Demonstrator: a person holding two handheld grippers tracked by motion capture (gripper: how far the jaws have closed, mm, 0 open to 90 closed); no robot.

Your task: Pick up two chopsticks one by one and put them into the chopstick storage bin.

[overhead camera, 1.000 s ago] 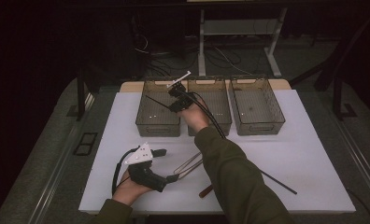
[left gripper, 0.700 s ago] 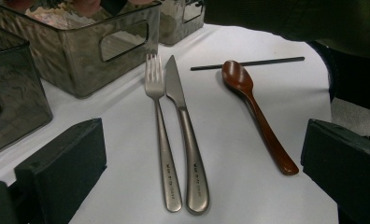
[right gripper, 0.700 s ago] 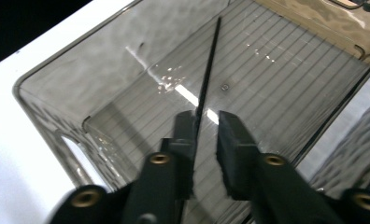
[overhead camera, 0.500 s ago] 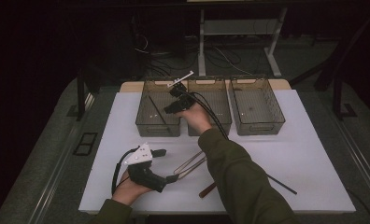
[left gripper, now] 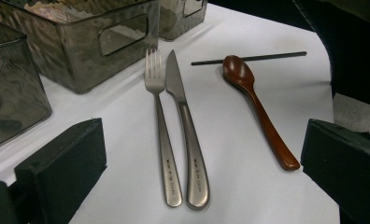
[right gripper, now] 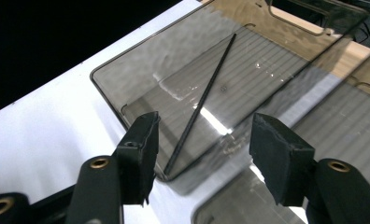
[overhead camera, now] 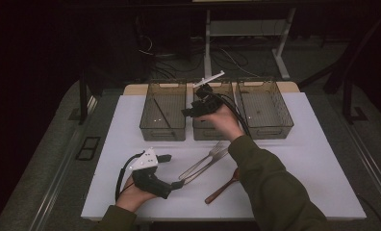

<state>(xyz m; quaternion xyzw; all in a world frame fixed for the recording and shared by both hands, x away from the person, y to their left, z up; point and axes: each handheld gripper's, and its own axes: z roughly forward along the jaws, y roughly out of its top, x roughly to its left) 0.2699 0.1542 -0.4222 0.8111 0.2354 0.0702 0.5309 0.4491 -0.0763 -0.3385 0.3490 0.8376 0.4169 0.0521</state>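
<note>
A black chopstick [right gripper: 199, 105] lies slanted on the floor of the left clear bin [overhead camera: 163, 131]. My right gripper [right gripper: 204, 149] hangs above that bin's near corner; its jaws have just been opening and nothing is between them. In the high view the right gripper [overhead camera: 185, 113] is over the wall between the left and middle bin [overhead camera: 212, 132]. My left gripper [left gripper: 202, 168] rests open on the white table, pointing at a steel fork [left gripper: 162, 135] and knife [left gripper: 188, 140] lying side by side. Right of them lie a wooden spoon [left gripper: 258, 107] and a second chopstick [left gripper: 248, 58].
A third clear bin [overhead camera: 265, 130] stands at the right of the row. The white board [overhead camera: 318, 159] ends near the left hand at the front. The right sleeve [overhead camera: 270, 187] crosses the table's middle and covers part of the spoon [overhead camera: 222, 188].
The right gripper let go of the chopstick, which now lies in the left bin. Its jaws opened, and the hand drew away to the right and slightly up. The left hand stayed put.
</note>
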